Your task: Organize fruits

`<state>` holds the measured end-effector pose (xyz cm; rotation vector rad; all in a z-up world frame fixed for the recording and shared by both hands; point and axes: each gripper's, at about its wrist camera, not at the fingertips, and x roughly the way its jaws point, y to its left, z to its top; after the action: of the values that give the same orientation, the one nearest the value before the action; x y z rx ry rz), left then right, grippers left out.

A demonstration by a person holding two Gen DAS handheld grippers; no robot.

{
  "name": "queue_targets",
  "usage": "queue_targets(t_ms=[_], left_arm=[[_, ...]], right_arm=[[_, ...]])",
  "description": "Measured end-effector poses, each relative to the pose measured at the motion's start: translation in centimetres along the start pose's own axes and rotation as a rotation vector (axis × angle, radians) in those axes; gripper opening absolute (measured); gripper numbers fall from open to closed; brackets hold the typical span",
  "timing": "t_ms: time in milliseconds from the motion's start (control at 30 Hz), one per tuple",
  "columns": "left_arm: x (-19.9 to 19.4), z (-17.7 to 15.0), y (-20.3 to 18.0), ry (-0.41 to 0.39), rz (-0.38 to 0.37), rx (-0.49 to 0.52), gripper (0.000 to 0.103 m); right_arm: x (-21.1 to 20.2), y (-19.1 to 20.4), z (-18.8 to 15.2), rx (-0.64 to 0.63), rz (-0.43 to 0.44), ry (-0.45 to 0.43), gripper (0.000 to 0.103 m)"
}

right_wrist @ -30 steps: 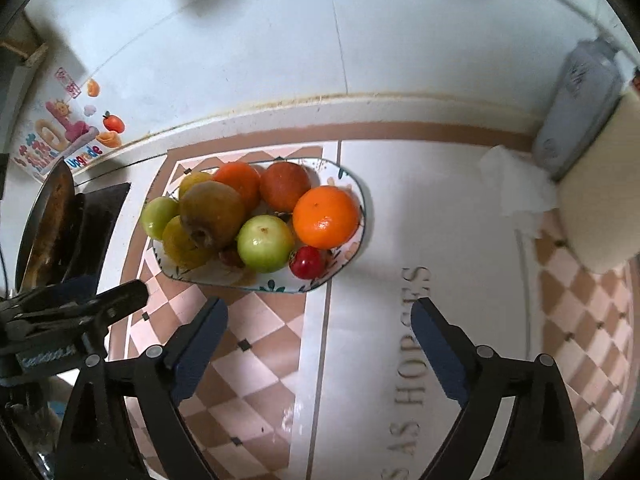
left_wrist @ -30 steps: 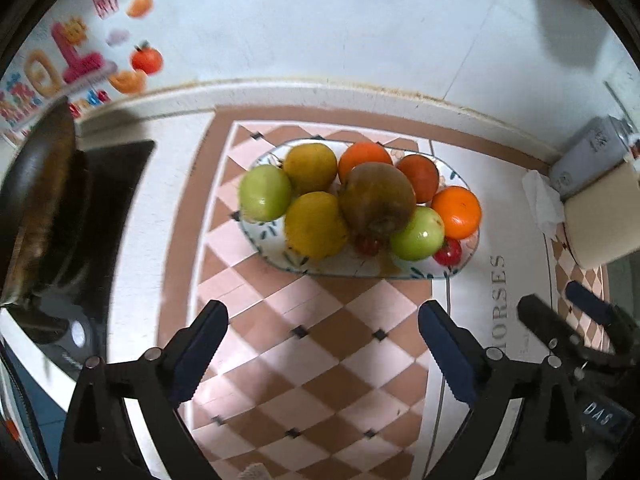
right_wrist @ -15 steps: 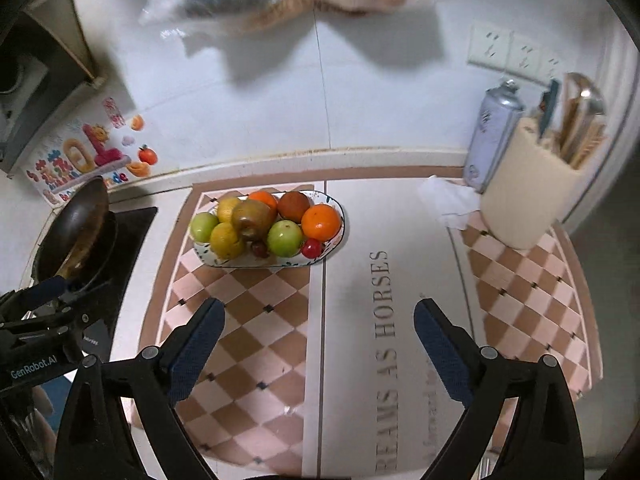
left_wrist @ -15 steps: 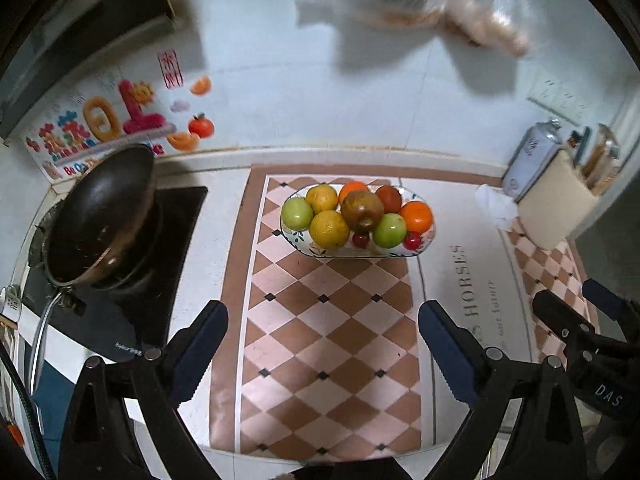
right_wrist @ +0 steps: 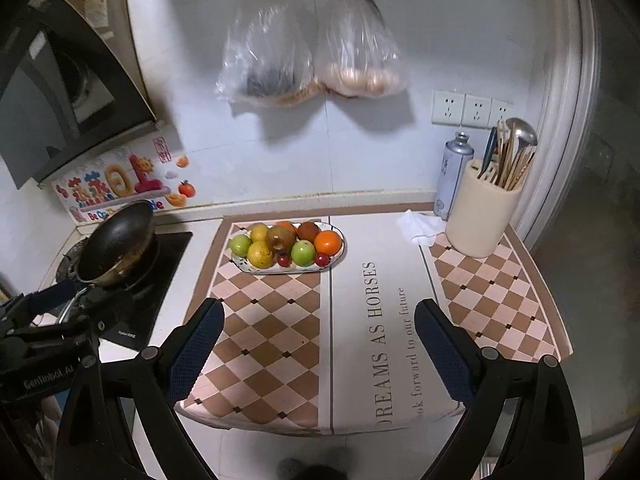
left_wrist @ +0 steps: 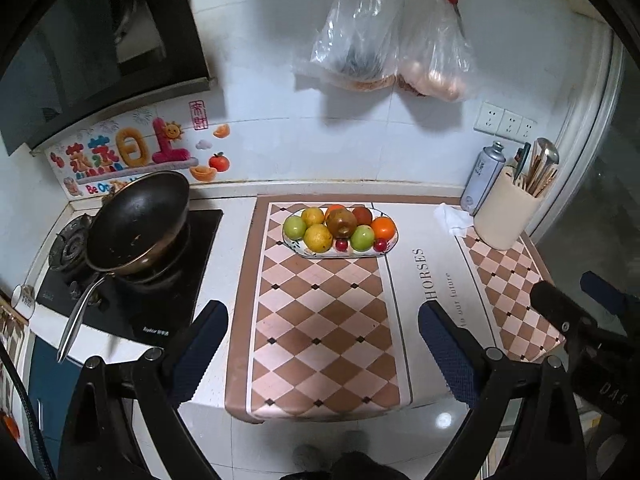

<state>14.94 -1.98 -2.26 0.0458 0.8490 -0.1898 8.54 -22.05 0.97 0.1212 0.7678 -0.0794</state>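
Note:
An oval patterned plate [left_wrist: 394,240] [right_wrist: 339,258] stands at the back of the checkered mat, piled with green, yellow, orange, brown and small red fruits [left_wrist: 340,222] [right_wrist: 282,238]. My left gripper [left_wrist: 323,350] is open and empty, held well back from the plate over the counter's front edge. My right gripper [right_wrist: 316,346] is open and empty, also far back, over the mat's front. The right gripper also shows at the right of the left wrist view [left_wrist: 584,312], and the left gripper at the left of the right wrist view [right_wrist: 48,312].
A dark wok [left_wrist: 140,222] [right_wrist: 118,242] sits on the stove at left. A cream utensil holder [left_wrist: 506,216] [right_wrist: 482,220], a spray can [left_wrist: 482,178] and a crumpled tissue [left_wrist: 452,218] stand at the back right. Plastic bags [right_wrist: 308,60] hang on the wall.
Both grippers have pulled far back and up from the plate, so the whole counter now shows. Both stayed open and empty. The fruits have not moved.

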Motion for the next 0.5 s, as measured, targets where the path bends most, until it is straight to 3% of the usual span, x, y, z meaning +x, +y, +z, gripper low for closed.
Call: queue_targets(t_ms=[267,500], left_arm=[[-2.4,-0.9,0.1,-0.03,0.045,-0.008,0.098],[-2.2,-0.6,0.3,-0.033,0.064,-0.04,0.098]], right_arm=[[-4.3,0.4,-0.4,-0.036,0.009,-0.048,0.098],[-3.7,0.5,0.1,-0.049,0.04,-0.025,0.098]])
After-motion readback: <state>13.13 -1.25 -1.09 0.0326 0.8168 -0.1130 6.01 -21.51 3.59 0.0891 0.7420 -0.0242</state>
